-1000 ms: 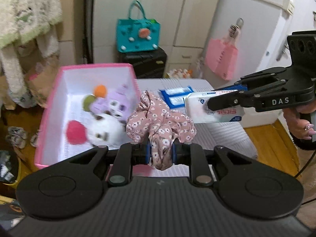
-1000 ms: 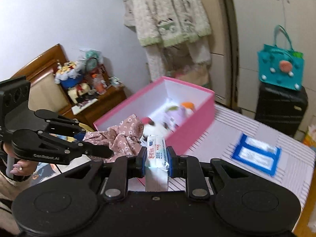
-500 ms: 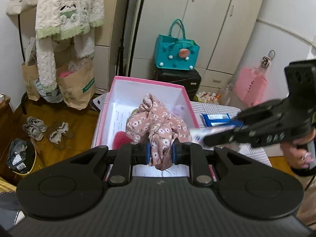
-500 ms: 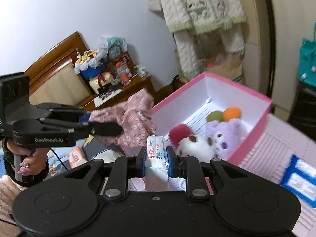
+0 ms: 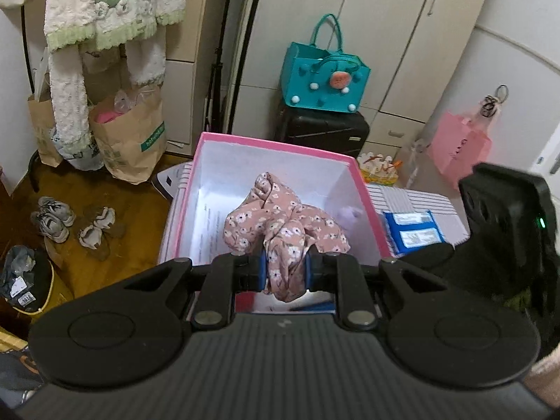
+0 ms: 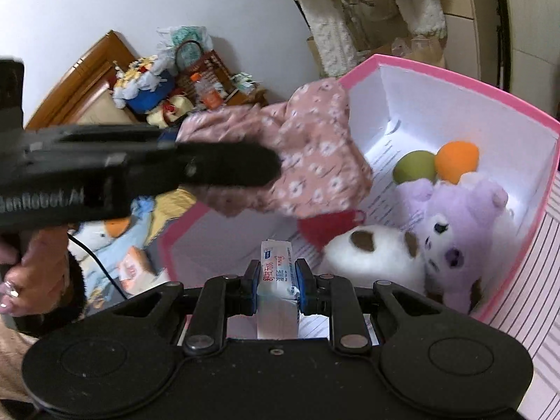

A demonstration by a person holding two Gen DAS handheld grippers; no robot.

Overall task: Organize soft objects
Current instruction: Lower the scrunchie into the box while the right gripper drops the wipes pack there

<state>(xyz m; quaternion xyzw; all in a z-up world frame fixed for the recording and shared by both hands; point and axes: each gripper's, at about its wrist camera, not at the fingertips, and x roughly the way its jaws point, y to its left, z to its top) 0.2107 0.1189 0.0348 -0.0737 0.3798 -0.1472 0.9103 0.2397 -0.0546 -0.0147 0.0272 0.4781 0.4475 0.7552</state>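
Note:
My left gripper (image 5: 283,271) is shut on a pink floral cloth (image 5: 280,224) and holds it above the open pink box (image 5: 276,147). The cloth (image 6: 315,161) also shows in the right wrist view, hanging over the box's near left side. My right gripper (image 6: 278,280) is shut on a white tissue pack (image 6: 276,273) and holds it over the box's near edge (image 6: 434,77). Inside the box lie a purple plush (image 6: 458,231), a white plush with brown spots (image 6: 371,259), a red pompom (image 6: 329,227), a green ball (image 6: 414,171) and an orange ball (image 6: 456,157).
Blue wet-wipe packs (image 5: 413,231) lie on the striped table (image 5: 420,199) right of the box. A teal bag (image 5: 327,84) sits on a black suitcase (image 5: 322,133) behind. Paper bags (image 5: 129,140) and shoes (image 5: 56,217) are on the floor at left. A cluttered wooden dresser (image 6: 105,84) stands beyond.
Both grippers have moved in over the pink box. The cloth now hangs above the box's inside and the tissue pack is at its near edge. Both grips are unchanged.

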